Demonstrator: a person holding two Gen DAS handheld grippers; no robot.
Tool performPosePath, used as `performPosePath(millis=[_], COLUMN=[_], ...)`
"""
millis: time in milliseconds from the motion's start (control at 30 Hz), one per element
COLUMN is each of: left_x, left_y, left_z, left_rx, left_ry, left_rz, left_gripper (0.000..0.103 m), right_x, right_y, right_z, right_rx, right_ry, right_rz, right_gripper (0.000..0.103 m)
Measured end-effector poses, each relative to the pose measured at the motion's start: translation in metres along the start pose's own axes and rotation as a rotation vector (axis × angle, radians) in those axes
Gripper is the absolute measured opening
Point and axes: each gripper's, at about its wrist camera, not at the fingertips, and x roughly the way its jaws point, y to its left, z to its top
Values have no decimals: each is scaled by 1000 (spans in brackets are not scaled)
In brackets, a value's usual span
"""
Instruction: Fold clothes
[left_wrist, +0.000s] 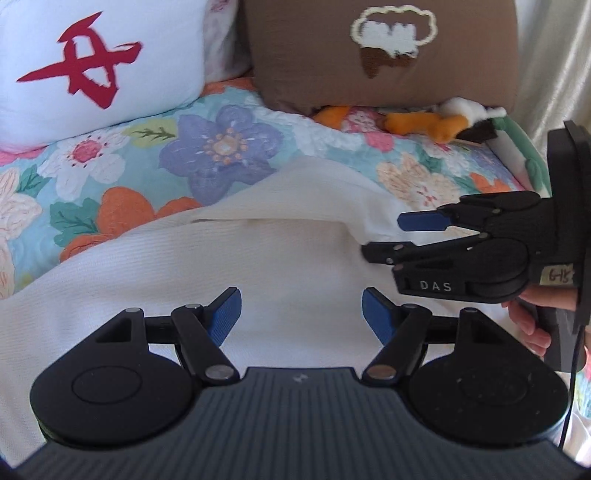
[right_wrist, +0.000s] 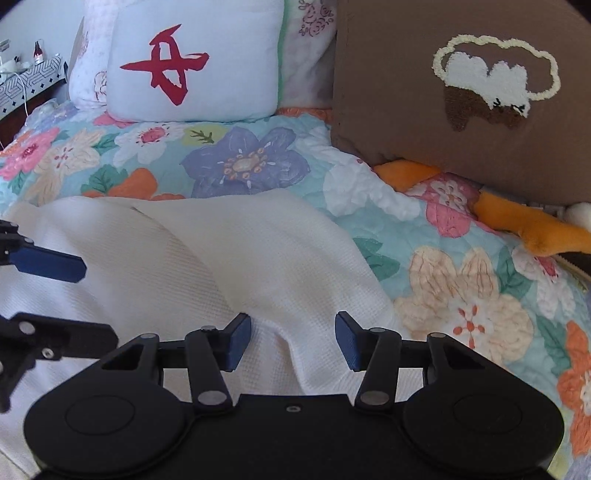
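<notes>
White garment (left_wrist: 221, 266) lies on the bed's floral quilt (left_wrist: 207, 147), two pillows at the head. Left gripper (left_wrist: 300, 314) and right gripper (right_wrist: 292, 341) hover over it, fingers spread, pinching nothing.

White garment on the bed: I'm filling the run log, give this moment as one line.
stage: reaching | white garment: spread on floral quilt, unheld | left gripper: open | right gripper: open, empty
</notes>
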Motion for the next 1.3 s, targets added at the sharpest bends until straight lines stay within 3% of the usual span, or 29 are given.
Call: performPosePath(millis=[33, 100, 133, 167, 367, 600, 667, 733, 833, 933, 1000, 1100, 1167, 1300], left_x=[2, 4, 5, 5, 6, -6, -6, -3, 6, 14, 16, 15, 15, 16], left_y=[5, 14, 19, 23, 36, 60, 73, 87, 103, 112, 115, 121, 124, 130], left_z=[1, 4, 6, 9, 23, 32, 30, 27, 23, 20, 19, 14, 11, 7], left_rx=[-8, -31, -45, -59, -92, -72, -109, -141, -180, -209, -207, -214, -227, -252], left_ry=[-7, -21, -26, -33, -87, -179, -175, -166, -142, -126, -124, -118, -107, -74], left_rz=[5, 5, 1, -5, -21, 80, 81, 82, 93, 91, 96, 95, 90, 105], left_gripper=[72, 72, 72, 72, 72, 72, 72, 72, 72, 72, 72, 74, 75, 81], right_x=[6, 10, 10, 10, -9, -51, -62, -63, -45, -27, -22, -33, -42, -31], right_y=[-1, -6, -10, -14, -40, -97, -107, -118, -143, -145, -141, -123, -103, -61], right_z=[2, 7, 10, 12, 26, 32, 26, 18, 3, -2, -3, 2, 6, 23], right_rx=[-10, -2, 11, 15, 46, 221, 243, 261, 406, 425, 439, 435, 397, 260], right_ry=[-2, -23, -29, -46, -185, -338, -375, -332, -194, -58, -4, -63, -115, -114], right_rz=[-17, -30, -24, -42, -187, -339, -446, -498, -414, -378, -379, -312, -237, -51], right_gripper=[48, 29, 6, 3, 2, 1, 0, 0, 0, 2, 9, 20, 42, 47])
